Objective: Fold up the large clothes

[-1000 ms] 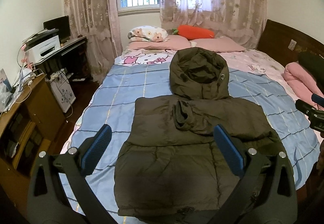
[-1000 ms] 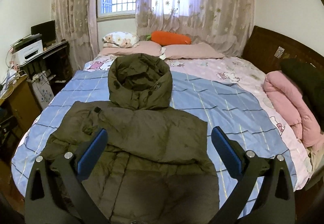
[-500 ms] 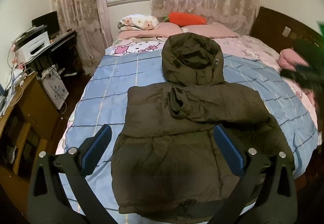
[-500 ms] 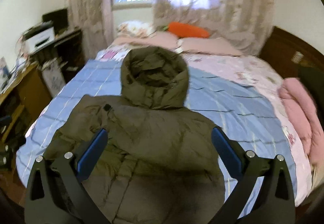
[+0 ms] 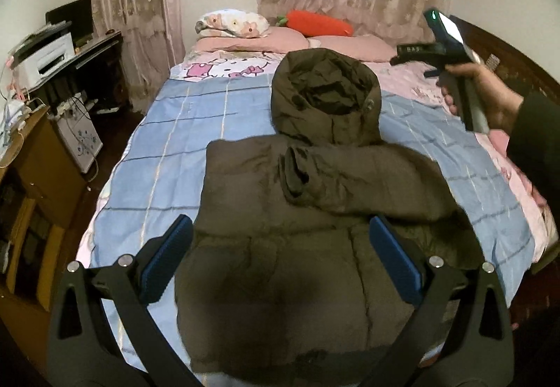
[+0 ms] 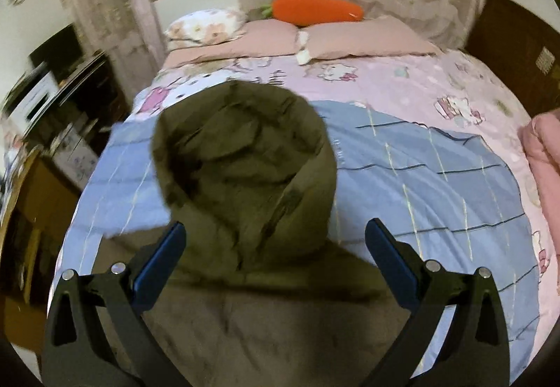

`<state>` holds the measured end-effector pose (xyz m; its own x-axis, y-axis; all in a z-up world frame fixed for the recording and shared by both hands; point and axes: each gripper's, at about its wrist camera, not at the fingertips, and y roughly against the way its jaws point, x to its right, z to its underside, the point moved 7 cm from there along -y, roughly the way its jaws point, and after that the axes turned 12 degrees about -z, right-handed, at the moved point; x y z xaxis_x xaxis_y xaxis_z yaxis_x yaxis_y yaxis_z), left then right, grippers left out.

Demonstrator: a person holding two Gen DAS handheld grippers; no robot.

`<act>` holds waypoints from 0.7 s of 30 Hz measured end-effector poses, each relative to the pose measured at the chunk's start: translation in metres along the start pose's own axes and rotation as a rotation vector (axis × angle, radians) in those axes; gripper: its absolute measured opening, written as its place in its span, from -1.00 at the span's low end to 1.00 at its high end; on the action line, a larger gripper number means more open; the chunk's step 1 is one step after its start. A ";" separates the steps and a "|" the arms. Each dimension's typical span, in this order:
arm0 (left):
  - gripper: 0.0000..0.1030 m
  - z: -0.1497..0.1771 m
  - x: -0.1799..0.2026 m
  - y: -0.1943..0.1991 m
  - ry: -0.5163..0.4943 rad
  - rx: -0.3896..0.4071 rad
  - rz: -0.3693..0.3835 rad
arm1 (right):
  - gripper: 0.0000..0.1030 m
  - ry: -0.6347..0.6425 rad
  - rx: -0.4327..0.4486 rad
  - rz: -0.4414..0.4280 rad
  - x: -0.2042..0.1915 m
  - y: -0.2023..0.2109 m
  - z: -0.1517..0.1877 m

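A dark olive hooded puffer jacket (image 5: pixel 301 247) lies flat on the bed with its hood (image 5: pixel 325 100) toward the pillows and one sleeve (image 5: pixel 350 180) folded across the chest. My left gripper (image 5: pixel 280 257) is open and empty, held above the jacket's lower half. My right gripper (image 6: pixel 274 257) is open and empty, held above the base of the hood (image 6: pixel 245 156). The right gripper and the hand that holds it also show in the left wrist view (image 5: pixel 451 51), above the bed's right side.
The bed has a blue checked sheet (image 5: pixel 168 149), pink pillows (image 6: pixel 364 37) and an orange carrot cushion (image 6: pixel 315 9) at the head. A desk with a printer (image 5: pixel 45 54) and wooden furniture (image 5: pixel 31 170) stand left. A pink folded blanket (image 6: pixel 542 149) lies right.
My right gripper has moved forward from over the jacket's body to over the hood, and now shows in the left wrist view. My left gripper has shifted slightly. Both stay open.
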<state>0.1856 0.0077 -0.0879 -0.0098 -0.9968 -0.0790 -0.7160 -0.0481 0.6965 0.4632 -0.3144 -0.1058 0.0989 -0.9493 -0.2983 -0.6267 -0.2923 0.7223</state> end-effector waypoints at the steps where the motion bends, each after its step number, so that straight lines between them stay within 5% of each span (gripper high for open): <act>1: 0.96 -0.009 0.002 -0.011 -0.007 -0.008 0.013 | 0.97 -0.005 -0.009 -0.003 0.005 -0.006 -0.004; 5: 0.96 -0.078 0.022 -0.106 -0.066 -0.065 -0.011 | 0.97 -0.023 -0.034 0.023 0.032 -0.035 -0.025; 12: 0.96 -0.201 0.079 -0.285 -0.052 -0.266 0.102 | 0.97 -0.051 -0.092 0.029 0.065 -0.086 -0.053; 16: 0.96 -0.243 0.096 -0.352 -0.072 -0.283 0.016 | 0.97 -0.043 -0.132 0.002 0.070 -0.126 -0.065; 19: 0.96 -0.250 0.107 -0.385 -0.055 -0.319 0.031 | 0.97 -0.008 -0.177 0.021 0.073 -0.154 -0.067; 21: 0.96 -0.251 0.116 -0.408 -0.125 -0.319 -0.041 | 0.97 0.023 -0.188 0.050 0.075 -0.169 -0.067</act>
<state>0.6516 -0.1041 -0.2025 -0.0853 -0.9791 -0.1844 -0.4637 -0.1248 0.8771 0.6285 -0.3440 -0.2080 0.0898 -0.9650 -0.2463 -0.4758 -0.2588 0.8406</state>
